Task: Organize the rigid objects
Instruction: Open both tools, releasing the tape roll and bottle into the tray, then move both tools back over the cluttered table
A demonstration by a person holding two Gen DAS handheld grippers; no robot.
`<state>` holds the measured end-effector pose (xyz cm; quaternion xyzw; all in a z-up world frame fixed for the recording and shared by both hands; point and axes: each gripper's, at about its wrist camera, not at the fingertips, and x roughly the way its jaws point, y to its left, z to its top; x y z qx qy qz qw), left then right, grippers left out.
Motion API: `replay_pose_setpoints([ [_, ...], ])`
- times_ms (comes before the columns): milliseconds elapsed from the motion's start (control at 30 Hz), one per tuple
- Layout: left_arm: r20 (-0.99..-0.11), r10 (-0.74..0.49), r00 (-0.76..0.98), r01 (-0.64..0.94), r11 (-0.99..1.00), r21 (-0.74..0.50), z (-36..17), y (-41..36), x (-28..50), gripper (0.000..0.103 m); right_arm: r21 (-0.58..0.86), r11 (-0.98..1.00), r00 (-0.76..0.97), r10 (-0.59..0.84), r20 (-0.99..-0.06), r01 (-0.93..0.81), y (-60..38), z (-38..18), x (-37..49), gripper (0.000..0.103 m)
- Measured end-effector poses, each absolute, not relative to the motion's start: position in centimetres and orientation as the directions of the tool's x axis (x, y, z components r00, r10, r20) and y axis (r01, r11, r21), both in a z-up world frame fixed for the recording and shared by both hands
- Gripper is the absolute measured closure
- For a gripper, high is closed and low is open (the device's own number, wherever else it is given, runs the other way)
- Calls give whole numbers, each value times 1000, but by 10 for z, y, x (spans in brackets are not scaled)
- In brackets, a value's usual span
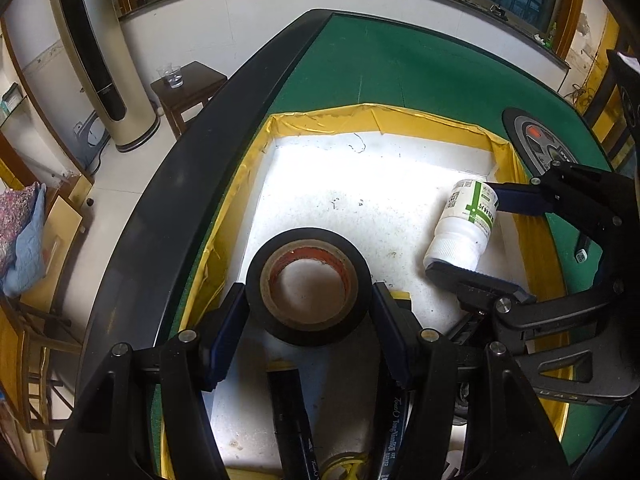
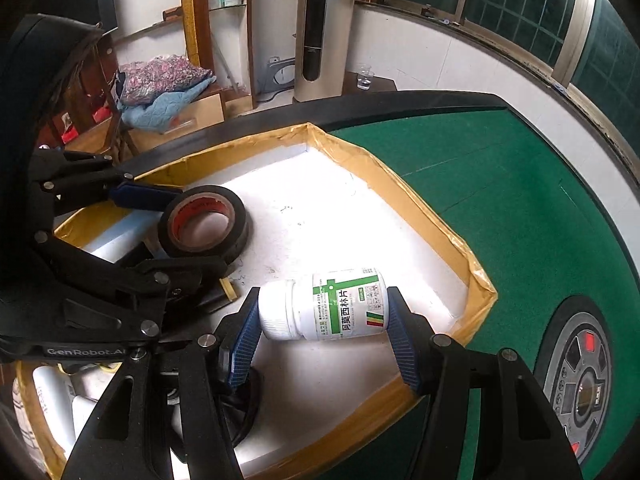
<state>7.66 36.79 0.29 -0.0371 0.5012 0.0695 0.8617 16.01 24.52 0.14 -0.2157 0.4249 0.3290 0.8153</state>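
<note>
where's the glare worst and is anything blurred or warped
Left wrist view: the white tray floor blows out behind the tape roll; table edge bows. Right wrist view: glare beyond the pill bottle, label sharp, window frames curve.

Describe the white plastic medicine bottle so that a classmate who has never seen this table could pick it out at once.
On the green felt table sits a shallow white tray edged with yellow tape. In it lies the white plastic medicine bottle, on its side between the right gripper pads. Unlike the neighbouring black tape roll, it has a ribbed cap and a green-striped label.
</note>
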Motion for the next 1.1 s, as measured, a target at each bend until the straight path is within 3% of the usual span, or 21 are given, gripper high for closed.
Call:
replay_pose_setpoints([
  [567,-866,103,490,-194,981,7,5,364,72,42,-126,701,505,365,-782,-702,214,31,116,42],
  [967,-837,129,532,-213,977,15,25,352,54,42,85,800,510,456,-730,-594,130,42,58,23],
  [1100,-811,143,567,-198,980,35,39,339,44,42,120,824,521,456,-722,-555,101,40,43,23],
])
